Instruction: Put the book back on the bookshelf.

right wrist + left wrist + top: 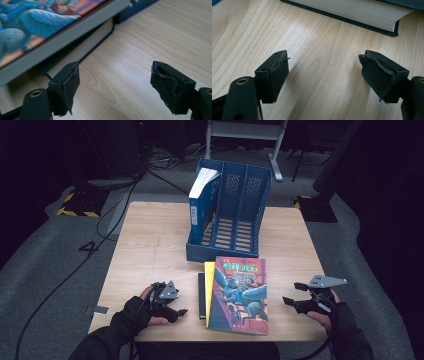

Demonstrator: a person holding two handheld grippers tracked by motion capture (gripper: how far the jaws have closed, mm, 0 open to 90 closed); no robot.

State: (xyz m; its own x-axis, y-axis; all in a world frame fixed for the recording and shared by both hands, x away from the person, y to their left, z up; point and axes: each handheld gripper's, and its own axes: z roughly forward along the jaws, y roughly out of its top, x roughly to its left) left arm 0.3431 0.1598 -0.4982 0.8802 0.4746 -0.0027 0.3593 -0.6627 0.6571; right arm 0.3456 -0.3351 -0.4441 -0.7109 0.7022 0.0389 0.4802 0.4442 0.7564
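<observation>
Two grippers flanked a stack of books (235, 295) lying flat near the front edge of the table (150, 250), with nothing held in either. Left gripper (172, 307) rested low on the wood just left of the stack, jaws spread wide and empty; in the left gripper view its pads (275, 75) pointed toward the page edge of the black bottom book (352, 13), near but apart. Right gripper (295, 297) sat to the right of the stack, raised slightly off the table, jaws likewise wide and empty; in the right gripper view the colourful top book (37, 22) overhung the lower ones close ahead. Blue file rack (230, 215) stood just behind the stack, one blue book (202, 205) already upright in its left slot. Risks, as judged: the top book sat askew and overhanging, so a pinch on its cover alone could let it sag open or slide off; the worn, peeling pads might slip on a glossy cover; a grip too deep could catch a lower book as well; a shove from either side could push the stack toward the table's front edge. Pose: both hands came in from the near side, gloved, forearms low, left wrist angled inward toward the stack, right hand held level with its jaws facing left.
</observation>
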